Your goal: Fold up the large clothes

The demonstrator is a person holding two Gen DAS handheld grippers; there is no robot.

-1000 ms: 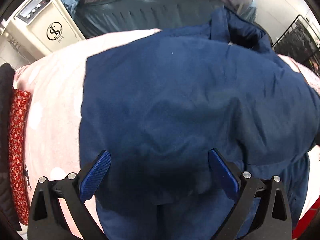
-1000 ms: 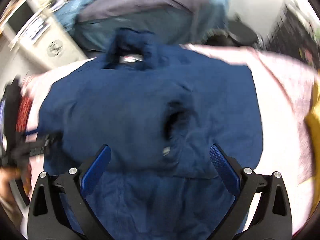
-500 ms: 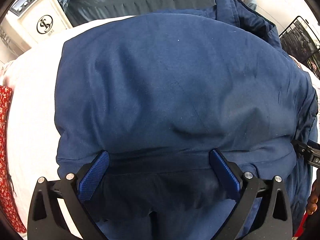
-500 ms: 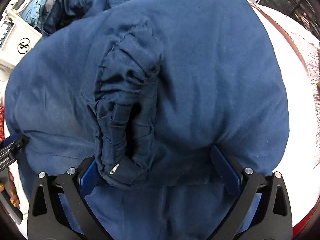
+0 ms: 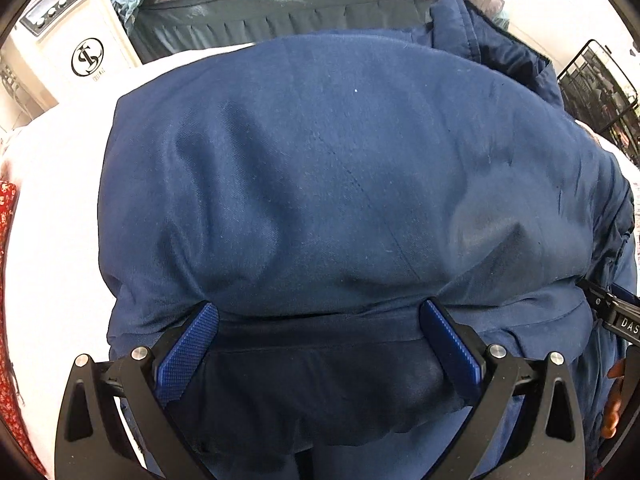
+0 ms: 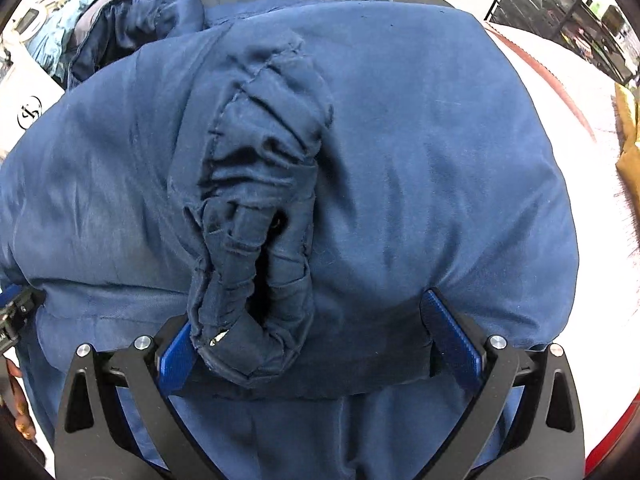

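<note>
We have both tools pressed low against the big navy-blue padded jacket (image 5: pixel 340 184), which lies on the pale pink bedspread (image 5: pixel 52 240) and reaches almost to its far edge, where the collar bunches up. A second ago the jacket sat well ahead of us with plenty of pink around it; now it fills both views, so we have dropped down and moved in onto the near fold.

Our left gripper (image 5: pixel 318 344) has its blue-padded fingers spread wide, straddling the near fold line with nothing pinched between them. Our right gripper (image 6: pixel 320 340) is equally wide, and the gathered elastic cuff of the folded-in sleeve (image 6: pixel 256 240) lies just over its left finger, not clamped. In the left view, the black tip of the other tool (image 5: pixel 616 312) shows at the jacket's right edge, so the two sit side by side along the same near edge.

We judge that the sleeves are already tucked across the body and that we are now set to take hold of the near hem layer and carry it towards the collar. The padding is bulky and springy, so we expect the cuff may slide out as the layer lifts.
</note>
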